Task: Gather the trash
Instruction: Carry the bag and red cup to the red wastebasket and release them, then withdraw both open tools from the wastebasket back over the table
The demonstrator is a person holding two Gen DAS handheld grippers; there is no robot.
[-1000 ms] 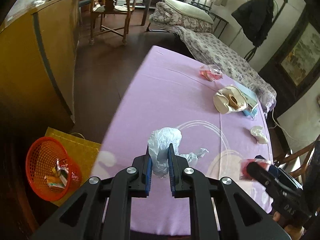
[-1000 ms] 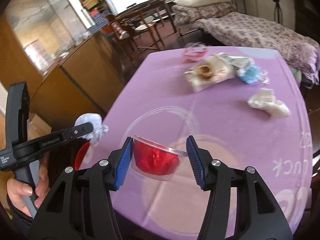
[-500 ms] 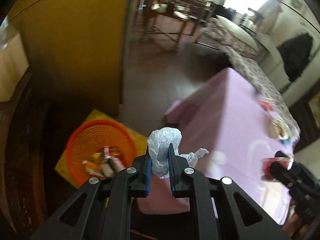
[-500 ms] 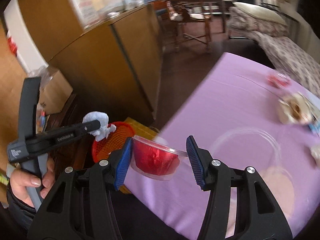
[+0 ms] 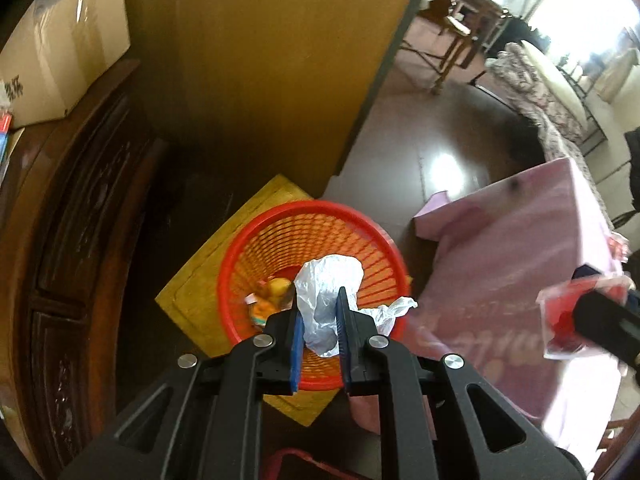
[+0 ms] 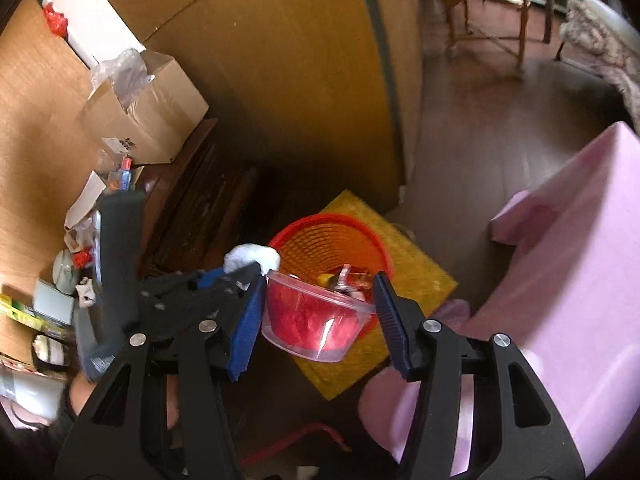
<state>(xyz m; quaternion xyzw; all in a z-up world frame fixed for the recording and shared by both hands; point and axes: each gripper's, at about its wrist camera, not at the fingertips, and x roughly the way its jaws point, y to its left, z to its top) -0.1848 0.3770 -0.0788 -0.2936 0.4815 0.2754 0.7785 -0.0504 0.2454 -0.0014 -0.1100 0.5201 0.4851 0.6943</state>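
Your left tongs [image 5: 319, 322] pinch the bag [image 5: 330, 300], a crumpled white plastic wad, directly above the basket [image 5: 280, 240] mouth, so it's the nearer to drop. Basket sits straight below and ahead, wrappers in the bottom. Your right tongs [image 6: 318, 304] grip the cup [image 6: 312, 316], clear plastic with red stuff inside, over the basket's near rim. I'd release left first.

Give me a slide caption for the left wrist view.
Left gripper holds a crumpled white plastic bag above the red basket.
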